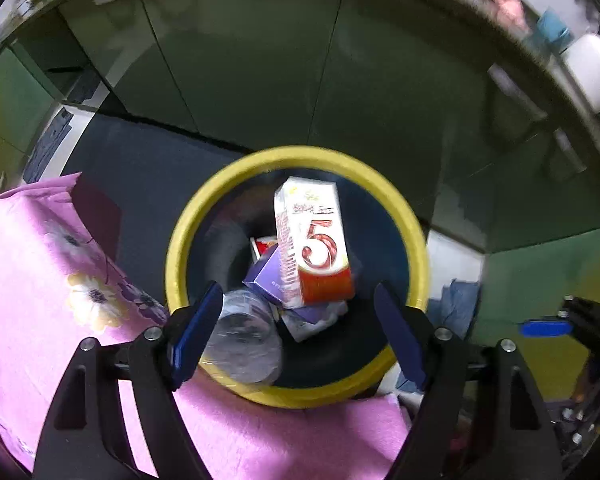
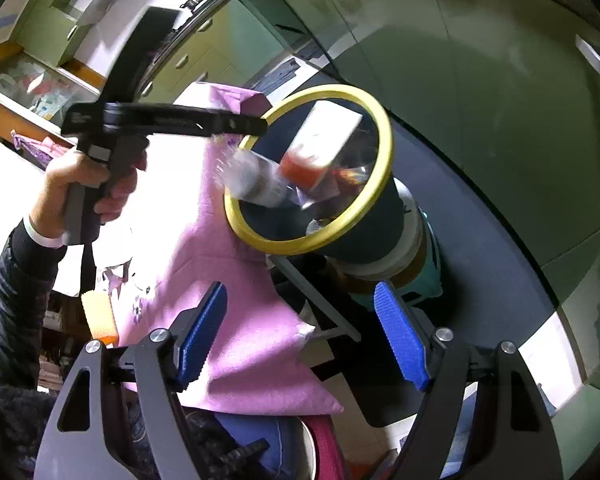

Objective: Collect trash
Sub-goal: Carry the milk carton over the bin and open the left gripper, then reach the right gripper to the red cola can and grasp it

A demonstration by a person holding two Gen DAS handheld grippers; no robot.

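The left gripper [image 1: 298, 328] hangs over the mouth of a yellow-rimmed bin [image 1: 180, 240], pointing steeply down, its blue pads spread wide and pressing on nothing. Just below them a clear plastic bottle [image 1: 246, 336] lies blurred at the near left of the bin's opening, free of both pads. Deeper inside stand a white and red carton [image 1: 320, 248] marked with a large 5, a purple box [image 1: 266, 276] leaning against its left side, and some crumpled white paper [image 1: 312, 320] (the rest is too dark to make out). A pink flowered cloth [image 1: 40, 264] lies to the left of the bin and touches its near rim. The right gripper [image 2: 300, 336] waits nearer, released and empty, over the same cloth, well apart from the bin.
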